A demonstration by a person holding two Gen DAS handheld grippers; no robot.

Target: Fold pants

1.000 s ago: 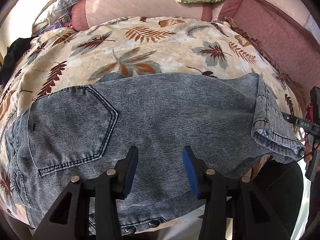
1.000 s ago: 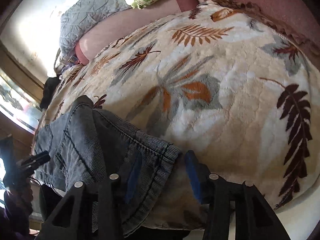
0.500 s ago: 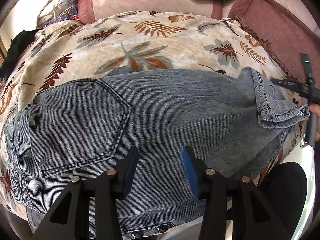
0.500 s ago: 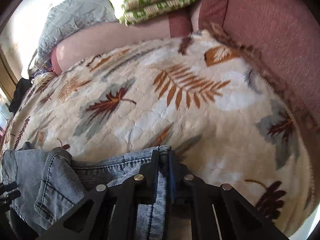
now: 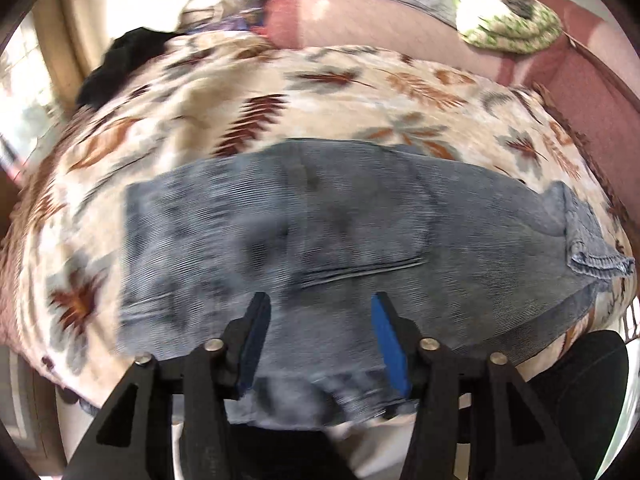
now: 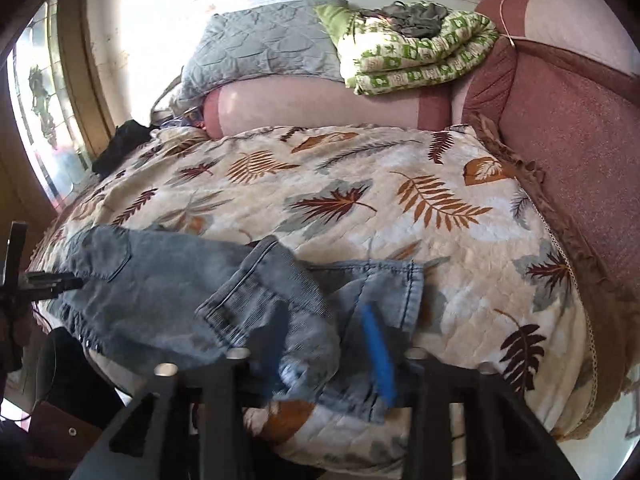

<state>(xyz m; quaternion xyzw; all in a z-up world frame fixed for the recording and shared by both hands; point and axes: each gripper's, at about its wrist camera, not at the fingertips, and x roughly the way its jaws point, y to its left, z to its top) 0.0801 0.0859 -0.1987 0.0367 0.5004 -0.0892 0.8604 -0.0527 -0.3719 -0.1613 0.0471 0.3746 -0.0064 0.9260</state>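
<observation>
- The left gripper point(image 5: 320, 340) has its fingers spread apart and holds nothing; denim passes under the gap between the blue pads point(image 5: 390, 352), but I cannot tell if they touch it.
- The right gripper point(image 6: 328, 352) is also spread, with the hem point(image 6: 260, 296) of one leg lying loose between and in front of its fingers, not pinched.
- The pants point(image 5: 320, 240) lie flat on the leaf blanket point(image 6: 360, 200), near the front edge of the bed.
- Their long axis runs left to right, across both pairs of fingers and not along them.
- The waist end with the pocket point(image 6: 108, 256) is on the left side, and the leg ends are on the right.
- I judge that the right gripper is the nearer one to the hems, so a fold toward the waist begins there.
- The left view is blurred, so fine details there are uncertain.
</observation>
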